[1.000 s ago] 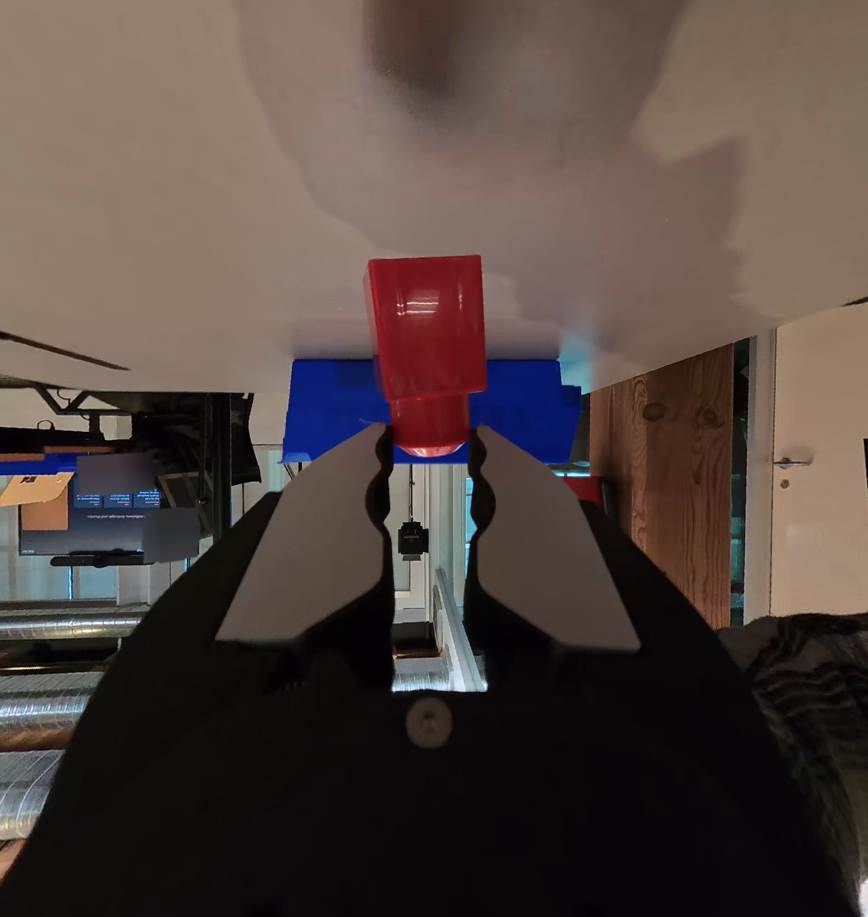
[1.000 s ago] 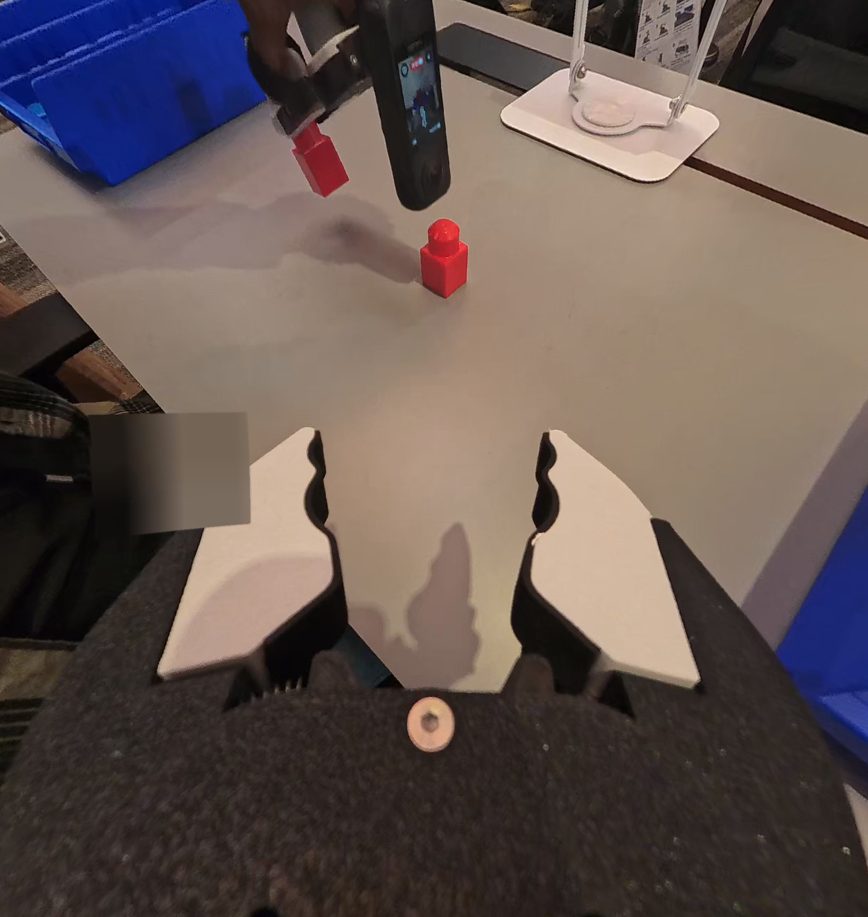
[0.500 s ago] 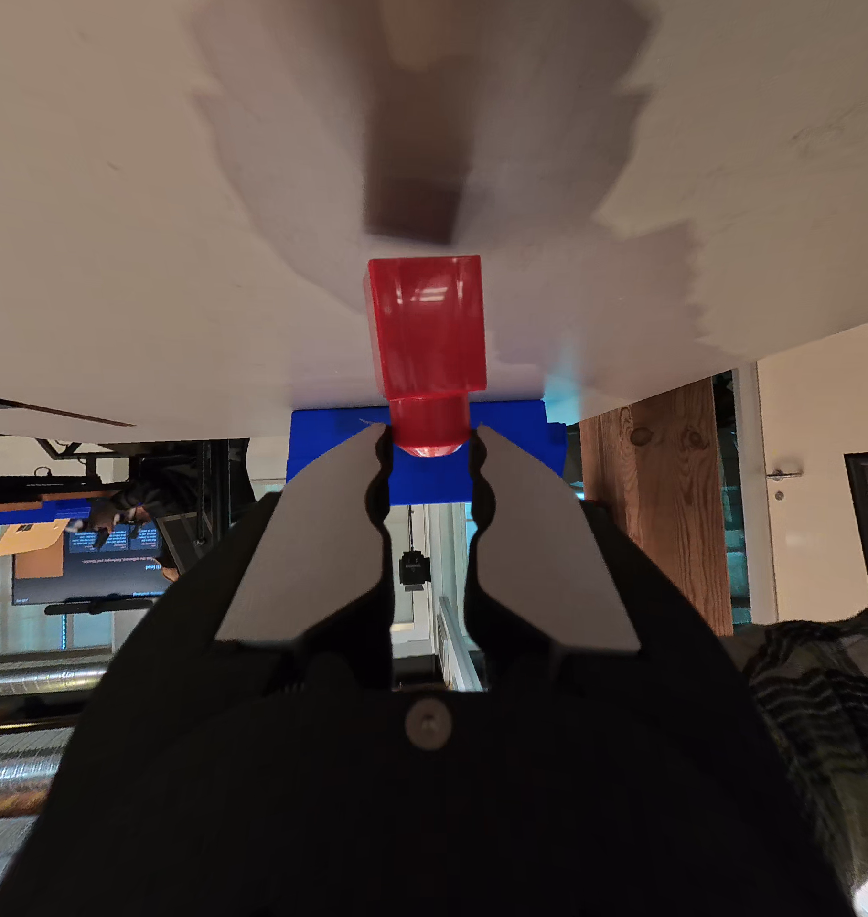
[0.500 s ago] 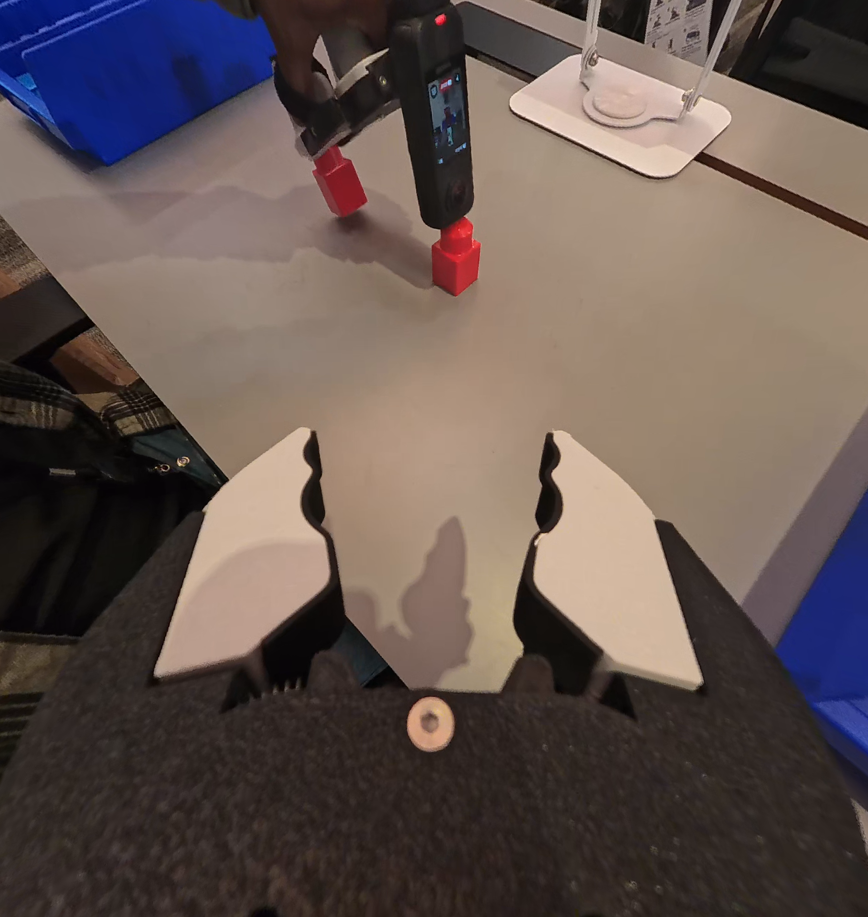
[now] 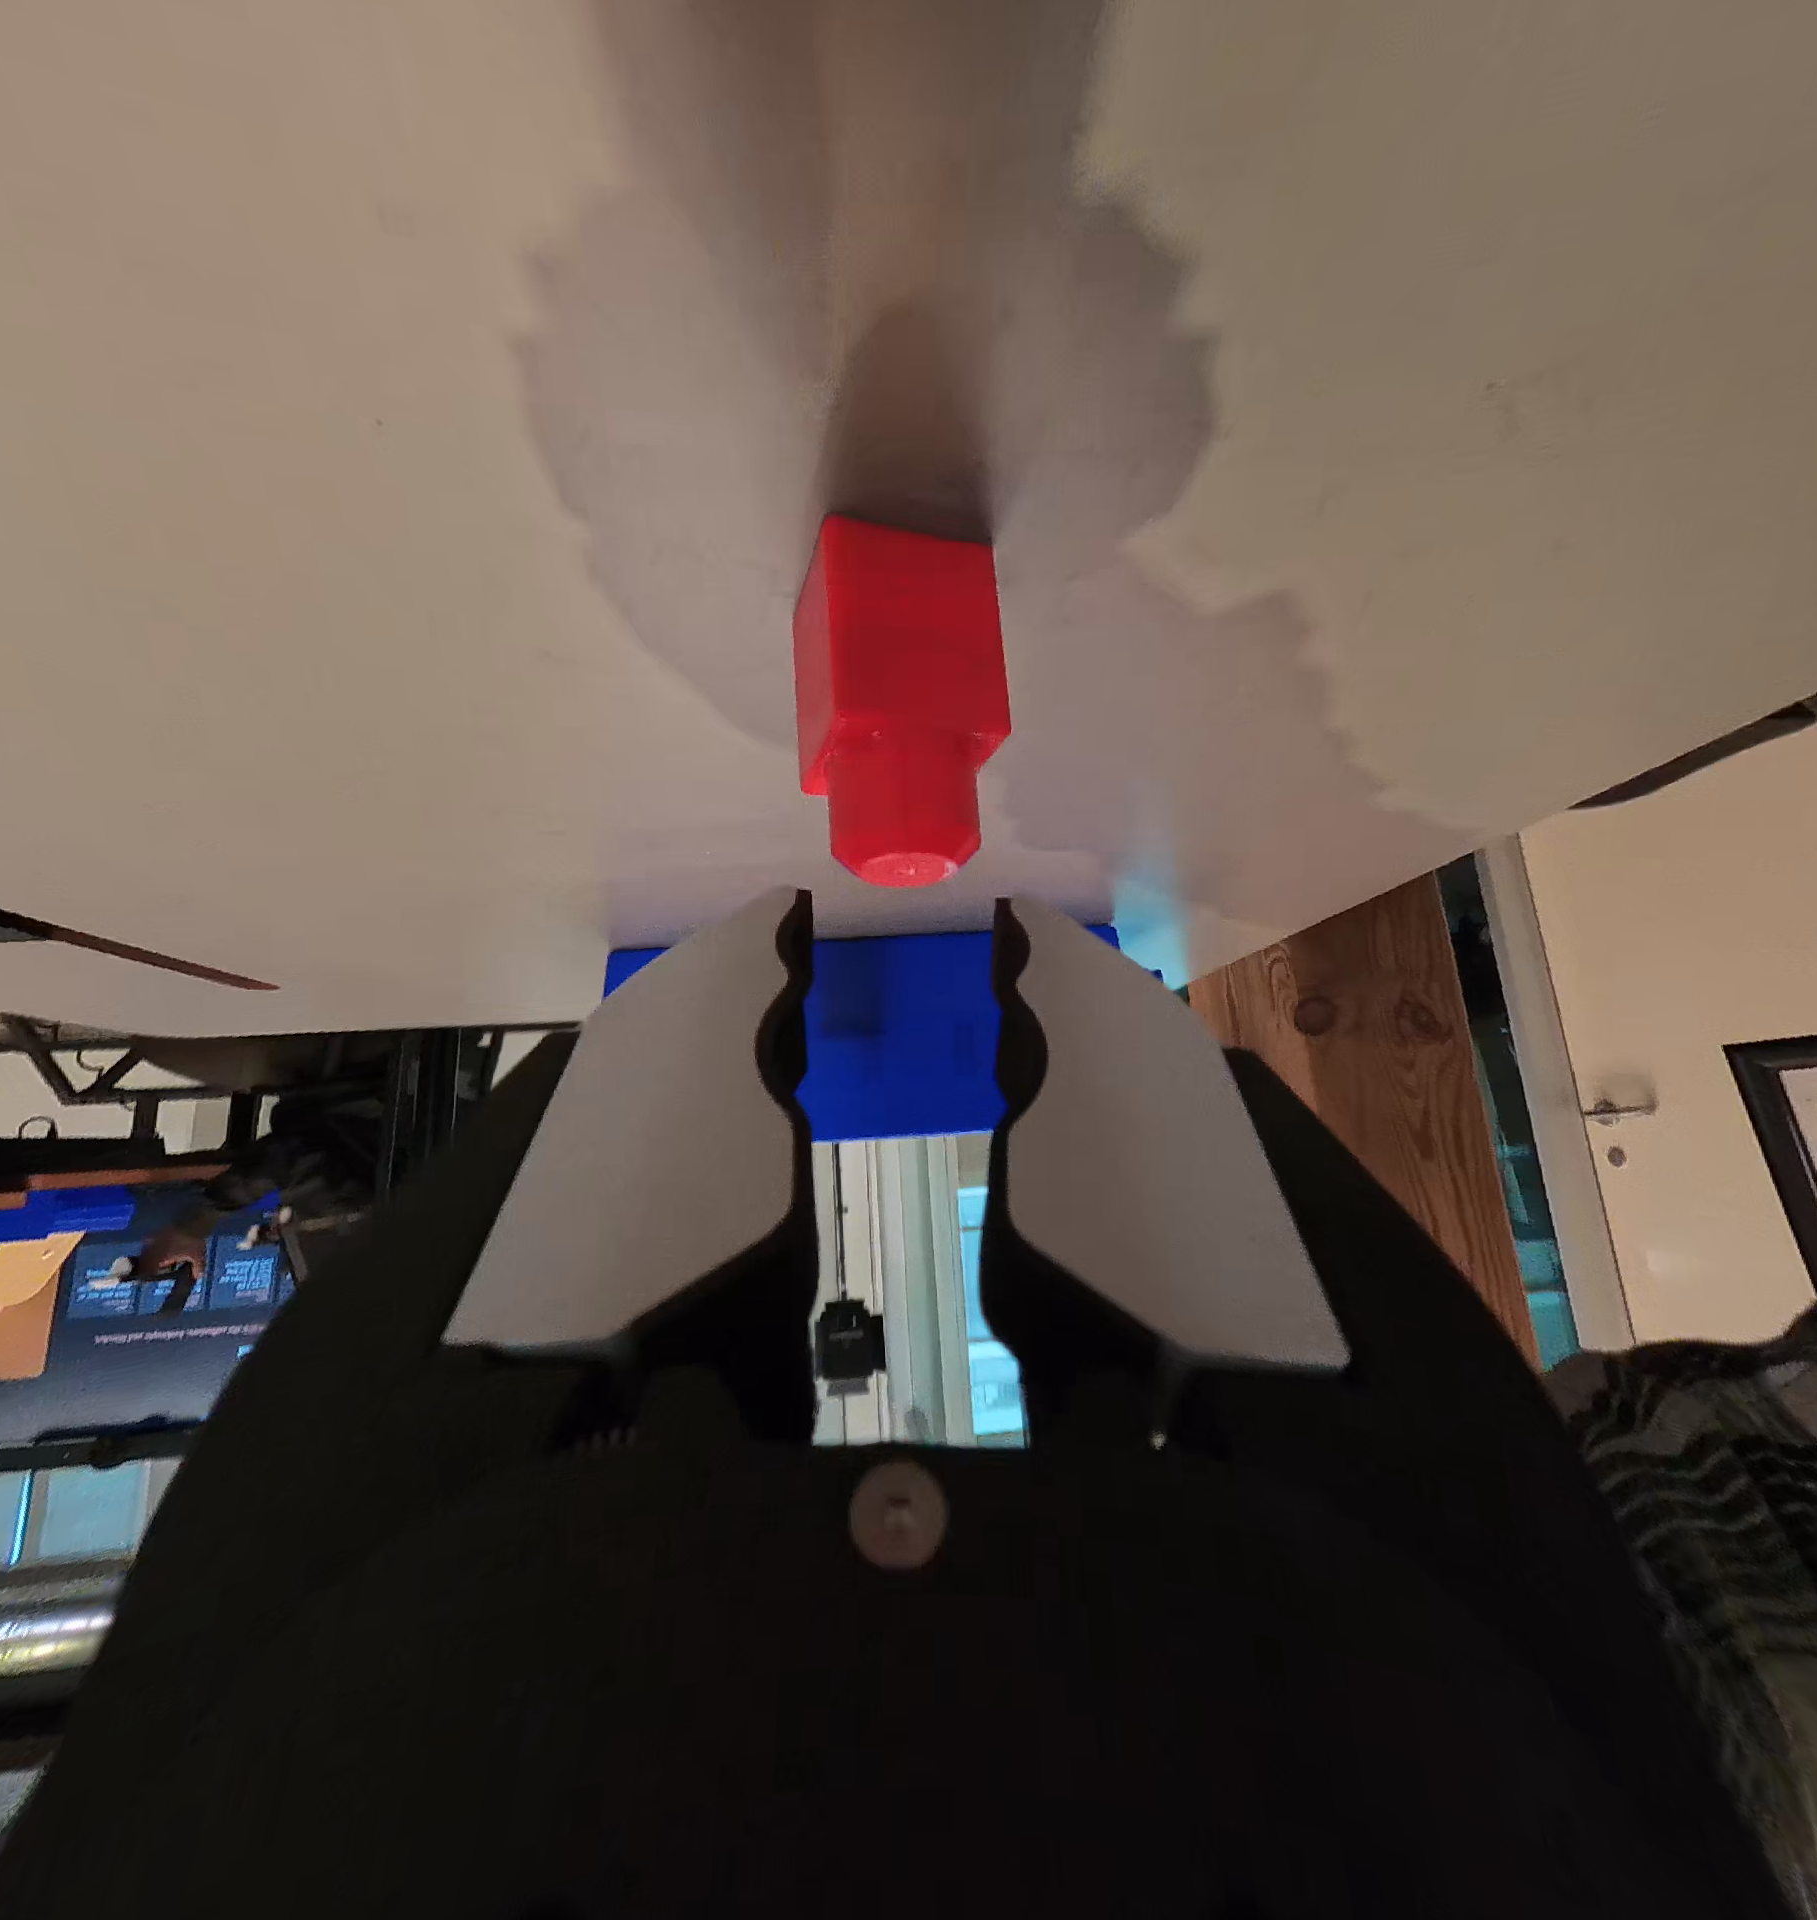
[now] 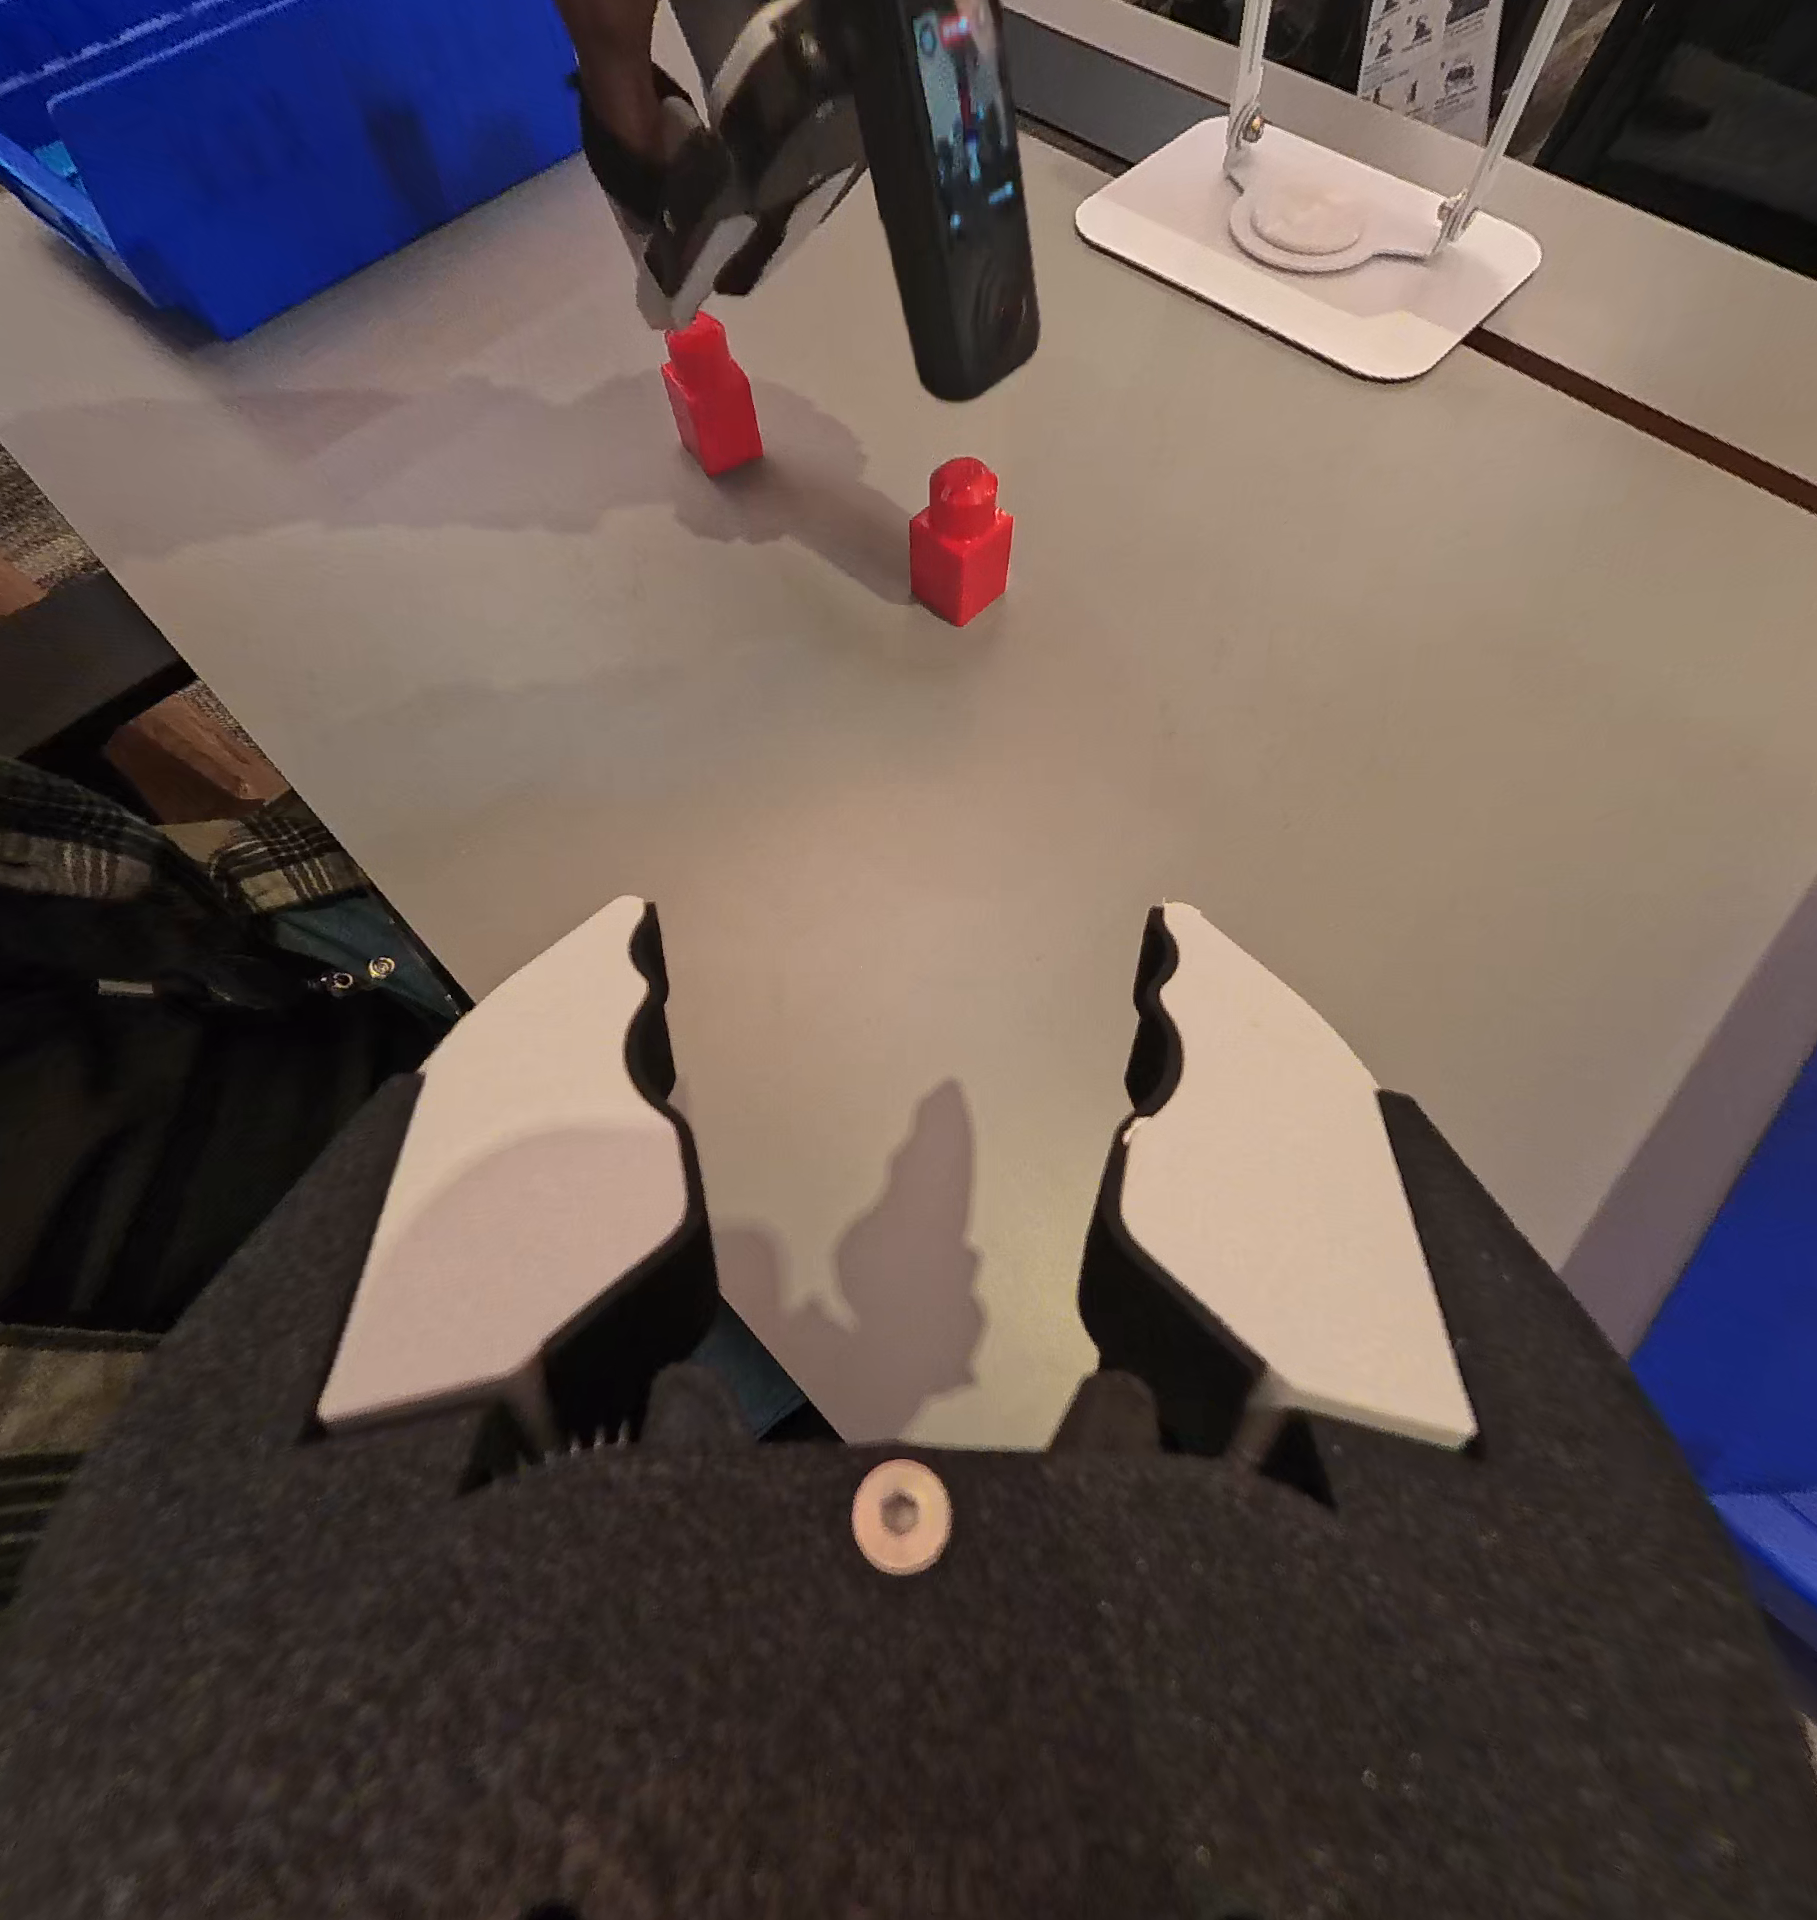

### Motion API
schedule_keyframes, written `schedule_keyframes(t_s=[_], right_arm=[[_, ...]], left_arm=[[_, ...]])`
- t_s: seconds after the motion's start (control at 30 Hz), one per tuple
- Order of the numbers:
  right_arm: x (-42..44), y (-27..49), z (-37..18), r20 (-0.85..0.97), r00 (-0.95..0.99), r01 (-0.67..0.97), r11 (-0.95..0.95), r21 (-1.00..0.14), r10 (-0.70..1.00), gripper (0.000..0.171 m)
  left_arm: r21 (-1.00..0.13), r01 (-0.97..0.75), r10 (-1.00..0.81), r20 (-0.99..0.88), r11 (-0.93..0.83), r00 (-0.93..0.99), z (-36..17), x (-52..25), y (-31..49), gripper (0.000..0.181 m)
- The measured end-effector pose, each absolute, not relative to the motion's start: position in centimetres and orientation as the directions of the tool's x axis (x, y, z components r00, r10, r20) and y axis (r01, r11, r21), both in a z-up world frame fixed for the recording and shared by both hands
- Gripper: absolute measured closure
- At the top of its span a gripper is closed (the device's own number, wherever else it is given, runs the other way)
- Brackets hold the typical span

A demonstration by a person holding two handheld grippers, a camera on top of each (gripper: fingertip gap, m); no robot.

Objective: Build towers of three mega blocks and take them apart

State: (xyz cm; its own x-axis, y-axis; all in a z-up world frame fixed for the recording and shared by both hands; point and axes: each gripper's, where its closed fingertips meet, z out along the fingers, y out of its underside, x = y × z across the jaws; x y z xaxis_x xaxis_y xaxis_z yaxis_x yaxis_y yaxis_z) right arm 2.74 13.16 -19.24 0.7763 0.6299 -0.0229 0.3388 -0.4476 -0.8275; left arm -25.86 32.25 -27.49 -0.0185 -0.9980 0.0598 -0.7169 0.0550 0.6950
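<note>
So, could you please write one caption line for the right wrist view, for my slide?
Open right tool waits above the grey table; beyond it, the left tool hovers at one of two separate red mega blocks.

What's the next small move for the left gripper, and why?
Probably lift the left gripper straight up and away. Its jaws stand apart just above the stud of the red block, which sits on the table, so the block looks released. A second red block stands apart nearby; the open right gripper holds nothing.
</note>
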Motion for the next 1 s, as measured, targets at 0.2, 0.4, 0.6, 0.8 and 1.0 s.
schedule_keyframes(t_s=[0.2,0.4,0.6,0.8,1.0], right_arm=[[2.6,13.3,-19.3,-0.025,0.775,0.337,-0.447,-0.828,0.631,0.084],[1.9,14.0,-19.9,-0.046,0.768,0.328,-0.454,-0.828,0.639,0.084],[-0.6,16.4,-20.2,-0.044,0.740,0.357,-0.448,-0.820,0.671,0.083],[-6.5,20.1,-20.6,-0.034,0.656,0.430,-0.410,-0.804,0.754,0.081],[-14.2,24.5,-21.4,-0.046,0.541,0.499,-0.365,-0.786,0.839,0.085]], left_arm=[[0.461,-0.887,-0.999,0.051,0.018,0.007,-24.9,-24.8,32.8,0.136],[-0.090,-0.993,-0.993,0.090,-0.081,0.073,-21.4,-24.4,32.7,0.117],[-0.584,-0.788,-0.979,0.059,-0.193,0.196,-19.3,-26.9,32.8,0.108],[-0.823,-0.506,-0.949,0.117,-0.259,0.294,-20.4,-29.6,32.9,0.107],[-0.930,-0.284,-0.949,0.152,-0.232,0.278,-20.2,-30.4,33.6,0.108]])
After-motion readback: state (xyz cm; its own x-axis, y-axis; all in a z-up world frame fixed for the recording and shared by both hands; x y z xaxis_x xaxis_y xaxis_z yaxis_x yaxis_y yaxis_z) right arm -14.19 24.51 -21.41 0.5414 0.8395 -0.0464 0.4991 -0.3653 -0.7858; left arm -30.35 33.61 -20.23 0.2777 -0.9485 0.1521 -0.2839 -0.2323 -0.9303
